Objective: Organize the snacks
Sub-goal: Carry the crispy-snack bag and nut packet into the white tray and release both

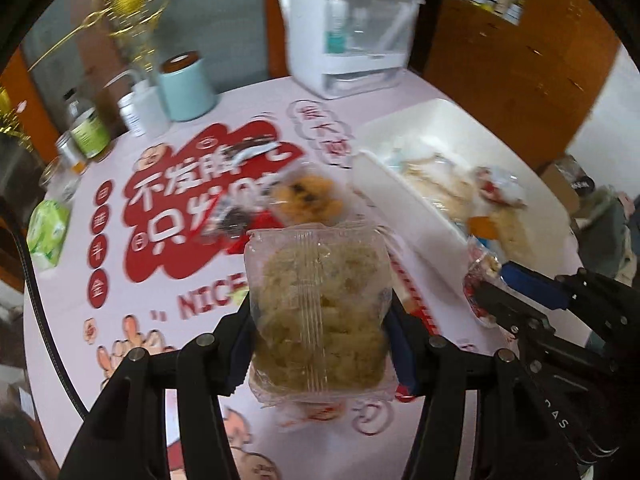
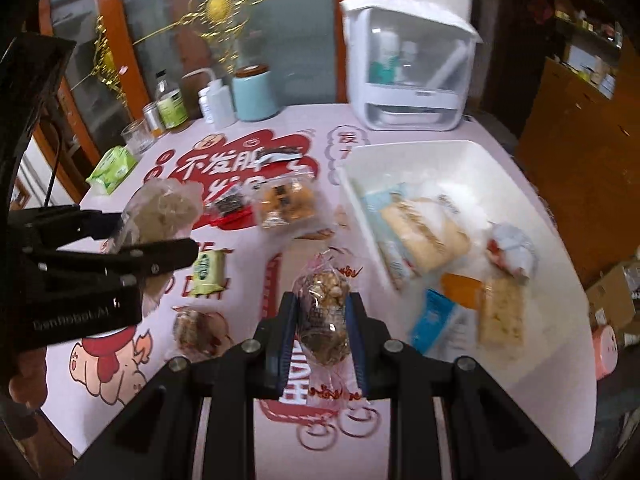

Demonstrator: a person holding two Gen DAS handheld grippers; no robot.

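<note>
The left claw was found closed on a clear-wrapped pale snack pack, which was held clear of the worktop. The right claw was found closed on a clear packet of nuts, likewise lifted. The white bin, already holding several snacks, lay ahead and to the right of both claws.

It was judged that both packets were being carried to the bin. Each should be brought above the bin's open interior, beyond its near wall, and lowered before release, one claw at a time so that collision is avoided; grip should be kept light, as the contents appeared crushable.

The pale pack's long axis was seen running forward, away from the left claw. The nut packet's long axis likewise pointed forward, its crimped ends fore and aft.
</note>
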